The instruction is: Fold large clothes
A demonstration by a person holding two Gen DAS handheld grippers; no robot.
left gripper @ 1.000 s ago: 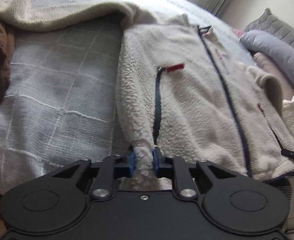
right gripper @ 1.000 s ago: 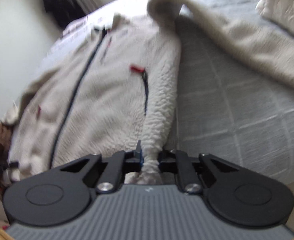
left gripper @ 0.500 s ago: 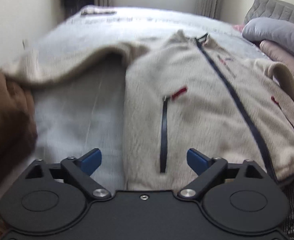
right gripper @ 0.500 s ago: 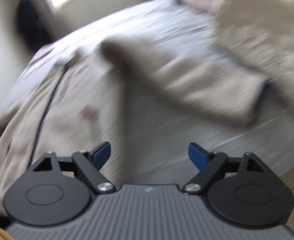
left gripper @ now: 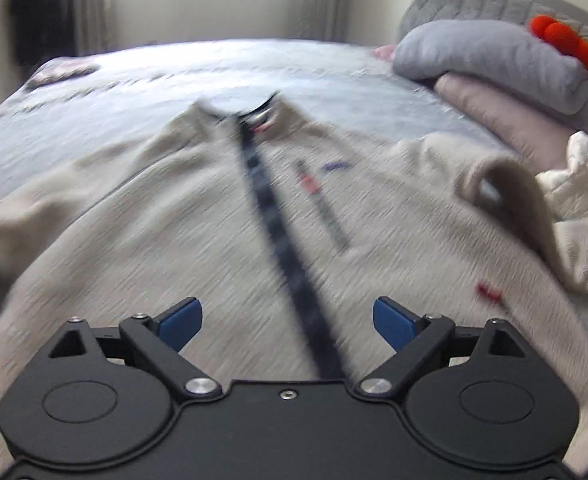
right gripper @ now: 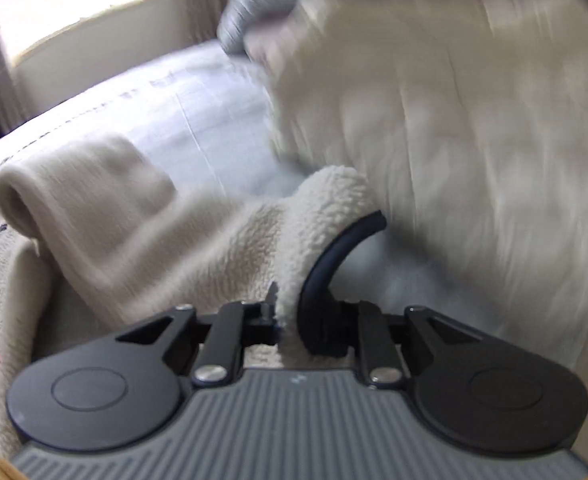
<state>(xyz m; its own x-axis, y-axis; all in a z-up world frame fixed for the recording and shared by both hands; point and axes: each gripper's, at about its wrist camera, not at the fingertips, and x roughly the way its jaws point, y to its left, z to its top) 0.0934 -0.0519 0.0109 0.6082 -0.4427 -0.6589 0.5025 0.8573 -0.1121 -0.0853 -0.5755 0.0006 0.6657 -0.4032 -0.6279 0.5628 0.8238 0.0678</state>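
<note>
On the grey checked bed cover [left gripper: 213,76] the cream fleece zip-front jacket [left gripper: 197,232] lies front up, its dark zipper [left gripper: 277,224] running from collar toward us. Our left tongs [left gripper: 286,318] hang wide open over the lower front, holding nothing. Our right tongs [right gripper: 291,316] are clamped on the navy-bound cuff [right gripper: 334,252] of the sleeve [right gripper: 141,216], which drapes back toward the body. We judge the step in hand is folding this sleeve across the front: keep the cuff grip firm, carry it low and flat so the pile doesn't bunch, lay it square over the chest, then let go. Left tongs could pin the shoulder seam to stop the body dragging. No containers in view; only stacked grey and pink pillows [left gripper: 490,64] at the bed head.
</note>
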